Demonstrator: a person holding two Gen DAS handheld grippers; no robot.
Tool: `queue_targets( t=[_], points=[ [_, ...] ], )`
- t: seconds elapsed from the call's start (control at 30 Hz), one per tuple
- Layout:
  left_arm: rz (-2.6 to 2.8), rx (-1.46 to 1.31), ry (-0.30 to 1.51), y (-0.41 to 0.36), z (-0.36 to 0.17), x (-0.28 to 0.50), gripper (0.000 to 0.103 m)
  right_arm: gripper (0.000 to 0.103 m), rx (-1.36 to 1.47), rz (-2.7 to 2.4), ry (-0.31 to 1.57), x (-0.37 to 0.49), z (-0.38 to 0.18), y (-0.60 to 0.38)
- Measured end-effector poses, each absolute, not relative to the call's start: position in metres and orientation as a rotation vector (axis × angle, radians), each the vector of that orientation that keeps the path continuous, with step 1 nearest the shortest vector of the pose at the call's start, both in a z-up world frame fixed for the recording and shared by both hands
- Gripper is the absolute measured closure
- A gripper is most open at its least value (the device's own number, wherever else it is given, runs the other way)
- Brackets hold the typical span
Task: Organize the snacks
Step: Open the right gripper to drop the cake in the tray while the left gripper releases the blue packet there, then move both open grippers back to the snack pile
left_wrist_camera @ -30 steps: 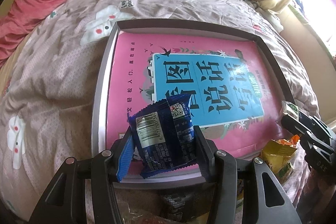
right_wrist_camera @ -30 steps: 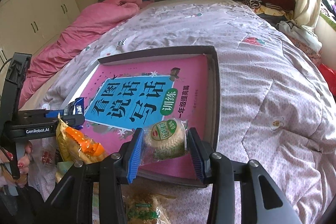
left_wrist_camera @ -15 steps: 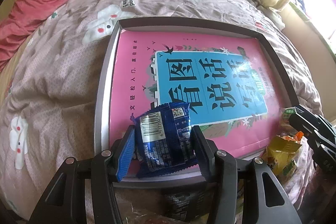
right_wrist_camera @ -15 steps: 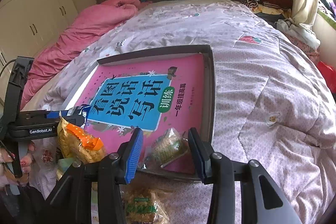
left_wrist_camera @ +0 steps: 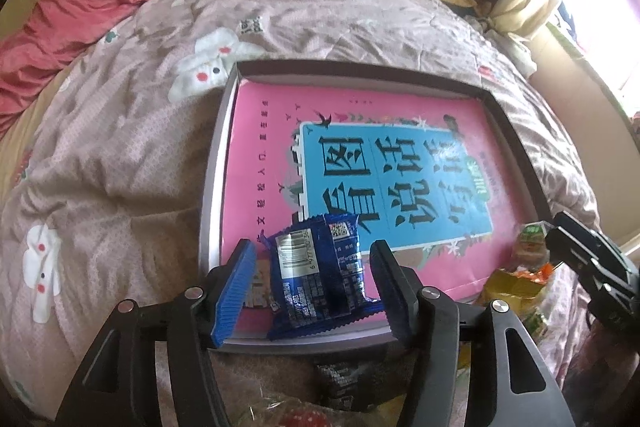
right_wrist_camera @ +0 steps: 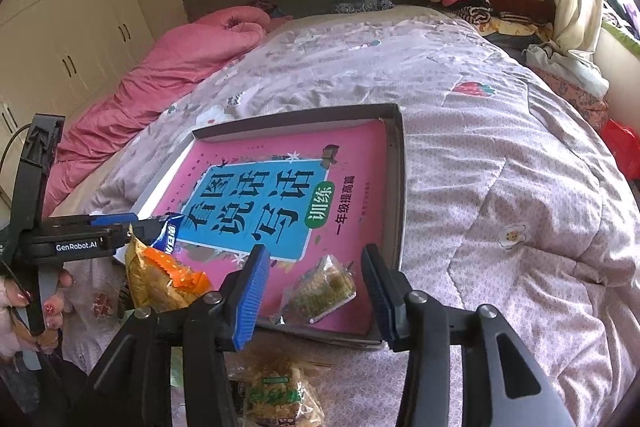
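2 snacks lying in the tray, both grippers letting go

Left wrist view: left gripper jaws opening, clear of the blue packet resting on the pink book at the tray near edge.
Right wrist view: right gripper jaws opening around the clear-wrapped cake lying loose on the book.

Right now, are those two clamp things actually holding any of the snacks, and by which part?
Neither. The left gripper is opening around the blue packet; the right gripper is opening around the clear-wrapped cake lying in the tray.

Tray: one. Pink book: one. Snack packets in tray: two — blue, clear. Grippers: two.
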State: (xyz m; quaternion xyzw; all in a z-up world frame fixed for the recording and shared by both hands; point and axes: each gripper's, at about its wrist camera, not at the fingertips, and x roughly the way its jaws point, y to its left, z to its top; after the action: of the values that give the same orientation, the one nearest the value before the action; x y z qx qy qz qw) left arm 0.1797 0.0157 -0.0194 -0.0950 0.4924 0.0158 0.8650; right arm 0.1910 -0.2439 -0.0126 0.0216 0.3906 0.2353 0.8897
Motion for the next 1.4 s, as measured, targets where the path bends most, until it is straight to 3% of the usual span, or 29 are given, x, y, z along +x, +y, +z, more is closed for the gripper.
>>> queue_targets(
  t=[0.07,0.6,1.4],
  points=[
    [0.030,-0.211,1.017,0.018,-0.014,0.177,0.034,0.053,0.051,0.494,0.802,0.190,-0.010,-0.244],
    [0.022,-0.230,0.918,0.032,0.027,0.140,0.031,0.049,0.071,0.555,0.731,0.176,0.006,-0.244],
    [0.041,-0.258,0.914,0.047,0.029,0.096,0.029,0.039,0.048,0.666,0.673,0.147,0.022,-0.233]
  ],
)
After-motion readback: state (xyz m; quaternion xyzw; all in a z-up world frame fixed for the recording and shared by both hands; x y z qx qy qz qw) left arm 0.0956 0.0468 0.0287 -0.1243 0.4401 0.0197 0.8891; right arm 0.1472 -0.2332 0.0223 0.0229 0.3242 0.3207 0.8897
